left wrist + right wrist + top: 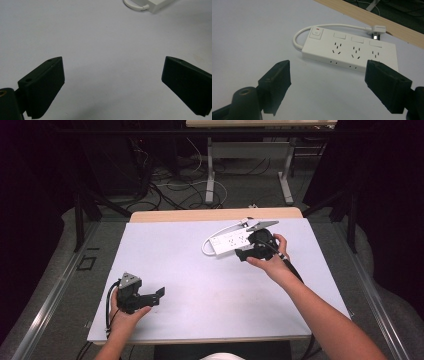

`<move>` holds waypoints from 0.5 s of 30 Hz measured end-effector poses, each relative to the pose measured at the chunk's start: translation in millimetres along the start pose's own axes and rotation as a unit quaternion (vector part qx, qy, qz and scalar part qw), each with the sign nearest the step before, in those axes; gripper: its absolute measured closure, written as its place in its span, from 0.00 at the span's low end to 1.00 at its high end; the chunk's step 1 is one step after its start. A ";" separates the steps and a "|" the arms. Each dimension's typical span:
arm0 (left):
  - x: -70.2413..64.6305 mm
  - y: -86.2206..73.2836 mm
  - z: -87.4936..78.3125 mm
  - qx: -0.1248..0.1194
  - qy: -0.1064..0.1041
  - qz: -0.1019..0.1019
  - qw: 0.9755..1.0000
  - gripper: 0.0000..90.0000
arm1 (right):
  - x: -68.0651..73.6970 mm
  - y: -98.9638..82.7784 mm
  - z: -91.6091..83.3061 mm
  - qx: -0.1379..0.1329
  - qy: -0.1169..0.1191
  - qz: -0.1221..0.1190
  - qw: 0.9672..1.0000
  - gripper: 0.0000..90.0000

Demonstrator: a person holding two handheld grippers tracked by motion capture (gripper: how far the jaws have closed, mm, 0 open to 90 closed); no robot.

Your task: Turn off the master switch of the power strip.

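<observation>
The right tongs point(327, 80) stand wide apart and grip nothing. In the right gripper view the two black jaws rise from the bottom corners, with bare white surface point(249, 30) between them. The white power strip point(352, 51) lies just beyond their tips, across the middle of that frame, and neither jaw touches it as far as the frame shows. The strip's red-marked switch sits at its left end, and three socket groups run to the right. Its white cord point(298, 37) loops out from the left end and runs along the back to a plug point(375, 31) in the upper right, near the surface's wooden edge.

In the high view the right tongs point(245, 254) sit right of centre, at the near side of the power strip point(230, 241). The right hand point(272, 262) wraps the body from behind, and the forearm reaches in from the lower right corner.

The left tongs point(112, 82) are released too, the jaws far apart over bare surface and holding nothing. The strip's corner and cord show at the top edge of the left gripper view, well away. In the high view the left tongs point(159, 294) lie low in the lower left, pointing right, and the left hand point(125, 312) cups the body from below.
</observation>
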State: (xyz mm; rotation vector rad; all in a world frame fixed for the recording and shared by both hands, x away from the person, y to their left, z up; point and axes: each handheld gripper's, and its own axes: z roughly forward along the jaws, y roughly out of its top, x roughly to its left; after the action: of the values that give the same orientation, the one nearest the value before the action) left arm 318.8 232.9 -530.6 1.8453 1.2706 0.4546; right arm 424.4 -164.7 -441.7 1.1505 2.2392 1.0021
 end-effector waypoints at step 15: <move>0.8 -0.1 -0.4 0.004 -0.002 -0.003 1.000 0.05 | 4.5 16.6 17.0 -0.007 0.007 -0.013 1.000 0.33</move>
State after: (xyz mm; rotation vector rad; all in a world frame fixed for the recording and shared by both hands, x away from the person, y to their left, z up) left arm 318.8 233.8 -530.5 1.8465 1.2771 0.4426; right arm 441.4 -147.5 -440.3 1.1081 2.2485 1.0176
